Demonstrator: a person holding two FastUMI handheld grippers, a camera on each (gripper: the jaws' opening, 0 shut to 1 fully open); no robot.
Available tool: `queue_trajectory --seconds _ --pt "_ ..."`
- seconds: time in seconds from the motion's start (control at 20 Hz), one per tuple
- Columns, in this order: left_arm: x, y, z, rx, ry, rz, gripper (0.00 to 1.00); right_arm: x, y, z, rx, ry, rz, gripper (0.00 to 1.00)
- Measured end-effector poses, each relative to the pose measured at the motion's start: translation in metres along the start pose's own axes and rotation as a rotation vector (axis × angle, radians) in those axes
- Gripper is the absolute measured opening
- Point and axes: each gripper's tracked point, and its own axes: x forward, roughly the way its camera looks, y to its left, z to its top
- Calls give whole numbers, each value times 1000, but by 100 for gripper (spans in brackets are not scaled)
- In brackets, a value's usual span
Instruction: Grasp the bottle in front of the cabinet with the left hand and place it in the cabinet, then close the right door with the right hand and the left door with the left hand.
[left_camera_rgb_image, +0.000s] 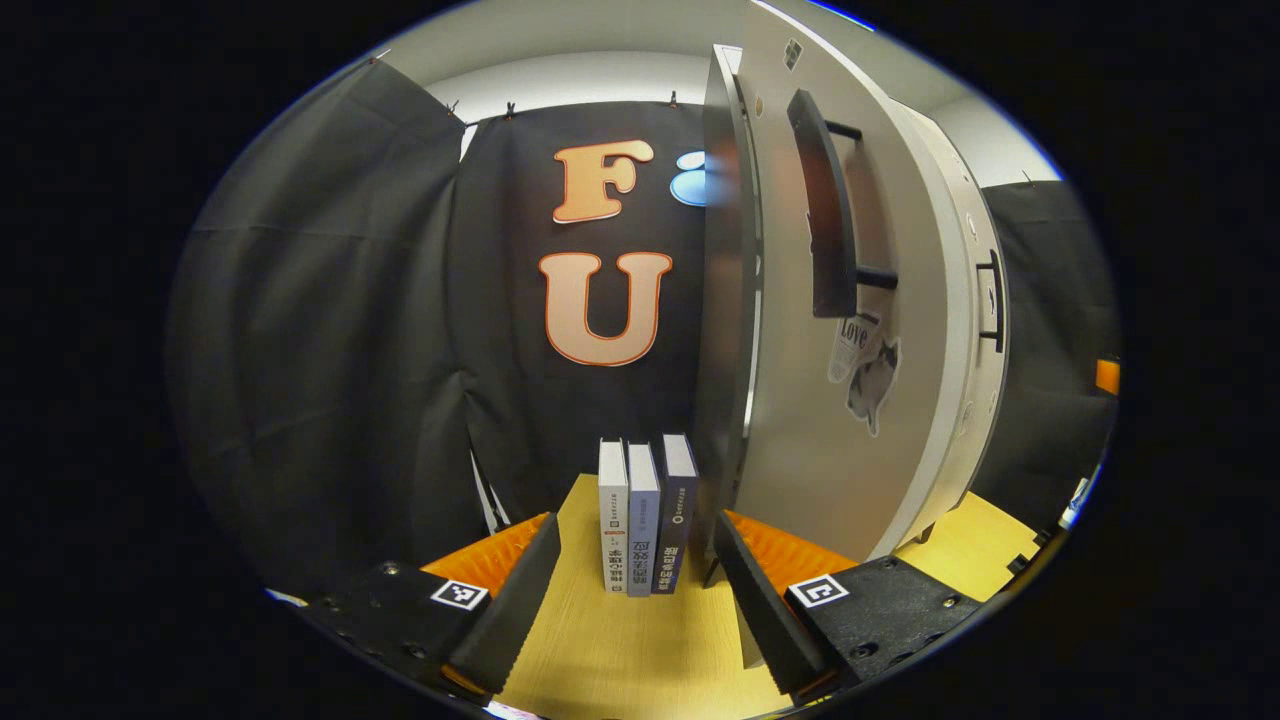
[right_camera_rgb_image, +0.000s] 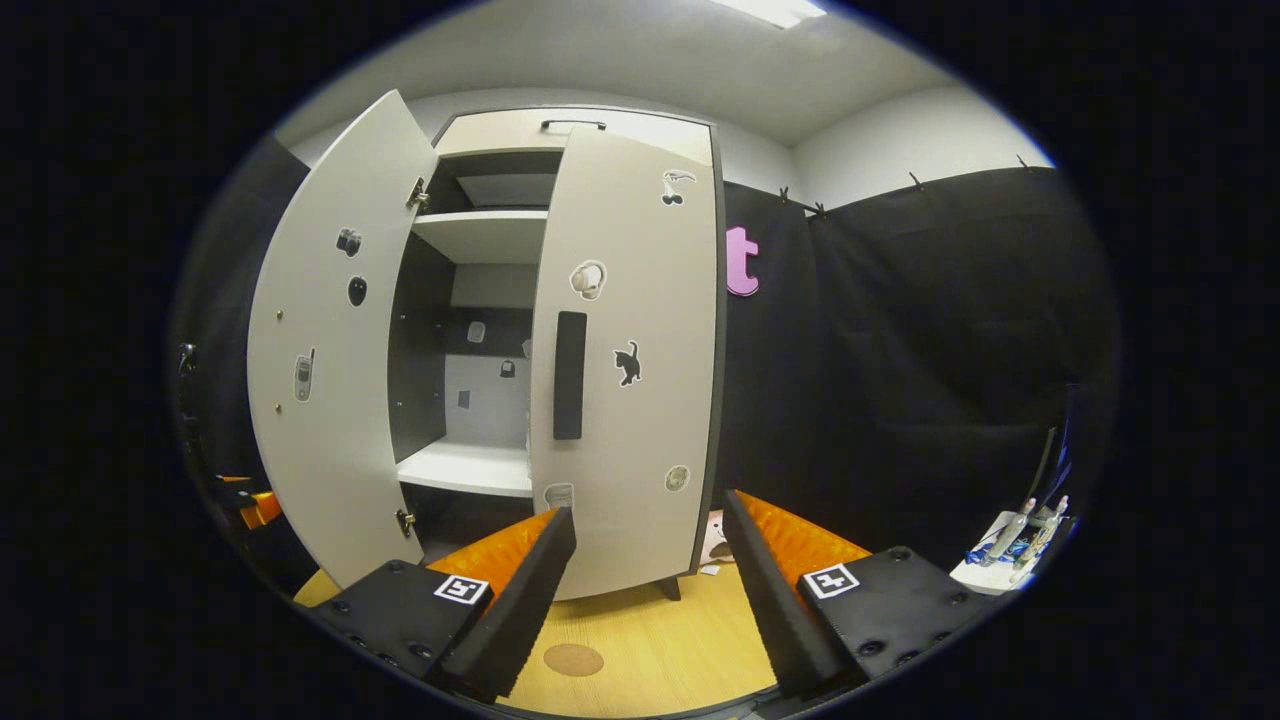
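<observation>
In the right gripper view the white cabinet (right_camera_rgb_image: 580, 130) stands ahead on the wooden table. Its right door (right_camera_rgb_image: 640, 300) lies flat against the front, with a black handle (right_camera_rgb_image: 569, 375). Its left door (right_camera_rgb_image: 330, 370) swings wide open, showing white shelves (right_camera_rgb_image: 470, 465); the right door hides part of the inside. My right gripper (right_camera_rgb_image: 645, 600) is open and holds nothing, a short way in front of the right door. In the left gripper view the left door (left_camera_rgb_image: 800, 420) rises close on the right, its black handle (left_camera_rgb_image: 825, 210) facing me. My left gripper (left_camera_rgb_image: 640, 610) is open and holds nothing, beside the door's free edge.
Three books (left_camera_rgb_image: 645, 515) stand upright on the table (left_camera_rgb_image: 620, 650) just beyond my left gripper's fingers, left of the door. A white tray (right_camera_rgb_image: 1005, 565) with small items sits at the far right. A round brown mark (right_camera_rgb_image: 572, 659) lies on the table.
</observation>
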Motion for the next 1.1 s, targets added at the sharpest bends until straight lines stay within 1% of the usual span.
queue_trajectory --seconds 0.35,0.4,0.45,0.55,0.6,0.85,1.0,1.1 --pt "12 -25 -9 7 18 -45 93 4 -2 2 -20 -6 1 98" --pt "13 -30 -10 8 20 -55 93 5 -4 3 -24 -8 1 94" --pt "14 -33 -11 13 22 -55 94 5 -6 3 -24 -10 -1 94" --pt "16 -32 -11 31 16 -50 93 7 -10 3 -27 -12 -5 94" --pt "17 -33 -11 22 17 -53 94 7 -11 3 -27 -12 -5 98" --pt "20 -55 -14 14 28 -95 94 15 -13 4 -35 -19 6 98" --pt "22 -73 -20 -23 52 -128 94 22 -18 5 -37 -22 15 98" --pt "24 -83 -21 -40 63 -132 94 30 -23 5 -57 -25 24 98"
